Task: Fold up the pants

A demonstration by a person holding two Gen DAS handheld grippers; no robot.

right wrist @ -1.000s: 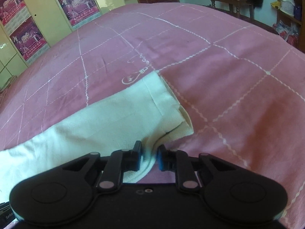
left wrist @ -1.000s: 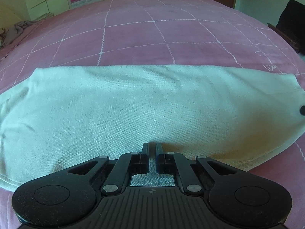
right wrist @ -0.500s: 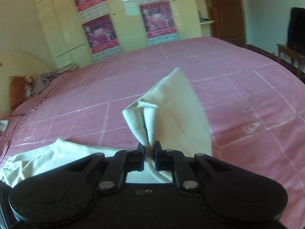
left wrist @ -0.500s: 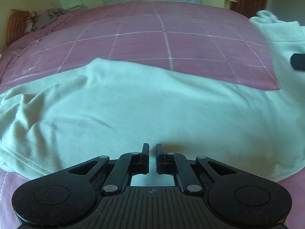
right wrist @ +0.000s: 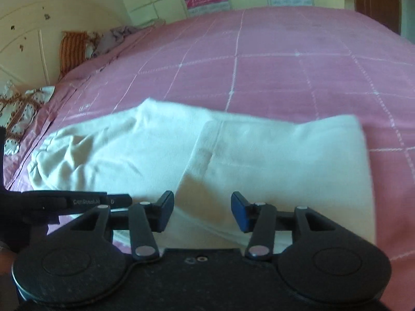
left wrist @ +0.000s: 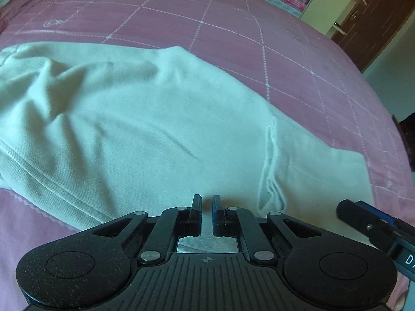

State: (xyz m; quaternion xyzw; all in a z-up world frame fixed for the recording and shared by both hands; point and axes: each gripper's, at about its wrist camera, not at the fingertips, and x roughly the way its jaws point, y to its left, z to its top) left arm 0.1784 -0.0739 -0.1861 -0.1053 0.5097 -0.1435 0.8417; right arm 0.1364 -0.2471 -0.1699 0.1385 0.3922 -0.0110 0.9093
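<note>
**Leg end laid over, right jaws letting go**

The white pants (left wrist: 145, 119) lie across the pink checked bedspread (left wrist: 233, 33), waist end bunched and wrinkled at the left of both views. The left gripper (left wrist: 206, 202) sits low over the near edge of the cloth with its jaws closed to a narrow slit; whether a pinch of fabric lies between the pads I cannot tell, as the cloth simply runs under them.

Further right, the folded-over leg end (right wrist: 280, 155) rests on top of the lower layer, its hem a clear line across the middle of the right wrist view. The right gripper (right wrist: 202, 208) hovers at that flap's near edge. Its jaws have just been opening and stand apart, the pads clear of the cloth, so nothing is held.

To finish this step well, in my judgement, the right hand should draw back low and straight so the fingers do not drag the flap askew, while the left keeps the near edge pinned. The wrinkles towards the waist want smoothing before the next fold, or the layers may stack unevenly.
</note>
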